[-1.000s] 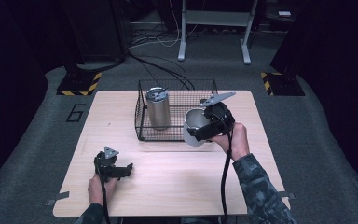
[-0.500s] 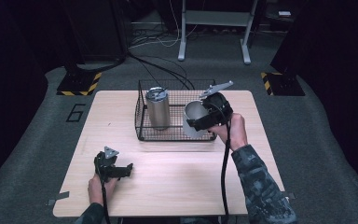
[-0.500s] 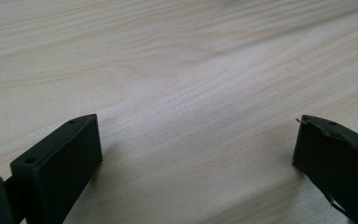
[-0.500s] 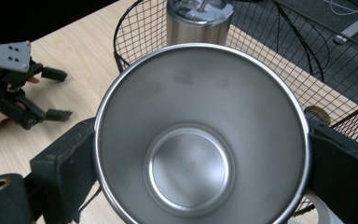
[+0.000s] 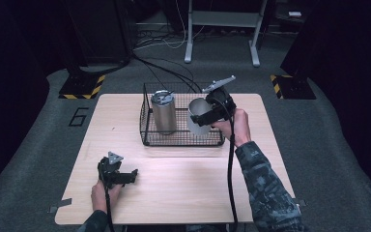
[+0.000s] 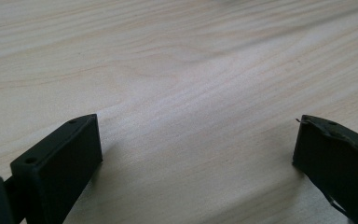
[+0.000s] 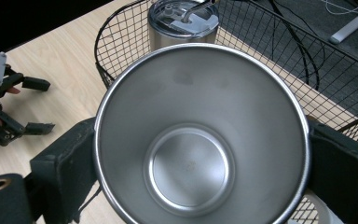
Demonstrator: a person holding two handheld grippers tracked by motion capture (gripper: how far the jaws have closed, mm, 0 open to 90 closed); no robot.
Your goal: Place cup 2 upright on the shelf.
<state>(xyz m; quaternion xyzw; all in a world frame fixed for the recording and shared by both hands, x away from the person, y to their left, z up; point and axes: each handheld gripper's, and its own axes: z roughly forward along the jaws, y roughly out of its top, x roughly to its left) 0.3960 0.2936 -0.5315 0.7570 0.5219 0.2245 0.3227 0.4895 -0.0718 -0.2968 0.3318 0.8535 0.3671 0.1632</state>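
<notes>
Steel cup [image 5: 199, 117] tilted, mouth toward right hand-held gripper [image 5: 211, 113].

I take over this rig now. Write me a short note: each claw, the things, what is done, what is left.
Right claw: shut on the open steel cup, held over the black wire basket.
Left claw: open, holding nothing, low over the wooden table.
Lidded steel tumbler: upright in the basket's left part.
Done: tumbler in the basket.
Left: probably lower the cup beside it and release.
</notes>
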